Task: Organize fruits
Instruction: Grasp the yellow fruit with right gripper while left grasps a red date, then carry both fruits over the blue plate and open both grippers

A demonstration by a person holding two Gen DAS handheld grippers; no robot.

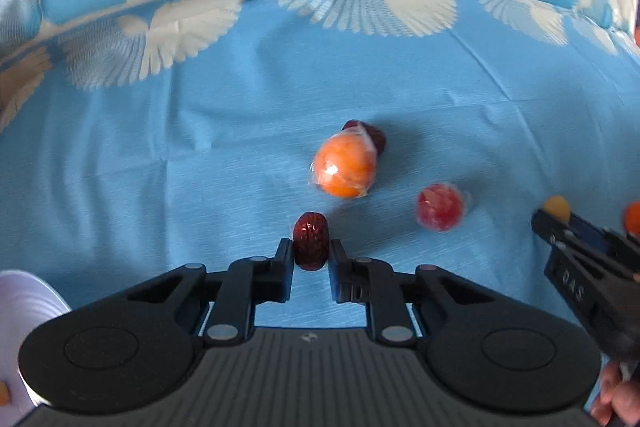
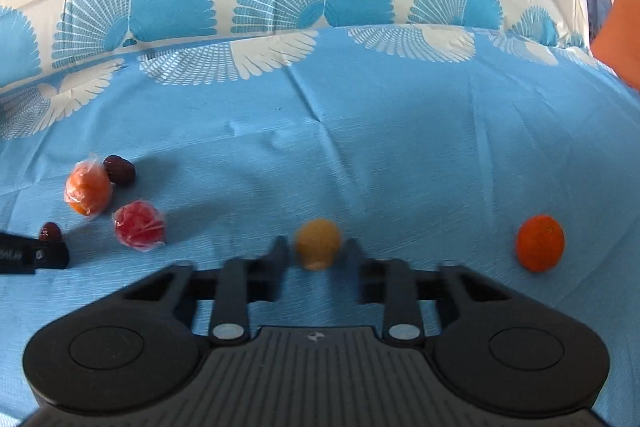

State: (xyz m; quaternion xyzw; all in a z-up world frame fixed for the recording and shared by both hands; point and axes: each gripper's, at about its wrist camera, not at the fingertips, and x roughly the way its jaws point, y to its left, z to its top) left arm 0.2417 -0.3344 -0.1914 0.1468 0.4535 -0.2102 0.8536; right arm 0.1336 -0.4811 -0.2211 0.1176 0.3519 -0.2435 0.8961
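Observation:
In the left wrist view my left gripper (image 1: 311,254) stands around a dark red date (image 1: 311,245), its fingers touching or nearly touching both sides. Beyond lie a wrapped orange (image 1: 345,165), a second dark date (image 1: 370,135) behind it and a wrapped red fruit (image 1: 439,207). In the right wrist view my right gripper (image 2: 316,254) is open around a small yellow fruit (image 2: 318,243), with gaps at both sides. A bare orange (image 2: 540,242) lies to its right. The wrapped orange (image 2: 88,191), red fruit (image 2: 139,225) and dates (image 2: 119,169) (image 2: 51,230) lie at left.
A blue cloth (image 1: 200,155) with white fan patterns covers the surface. A white plate (image 1: 28,311) with a small yellow piece sits at the lower left of the left wrist view. An orange cushion (image 2: 620,35) shows at the far right of the right wrist view.

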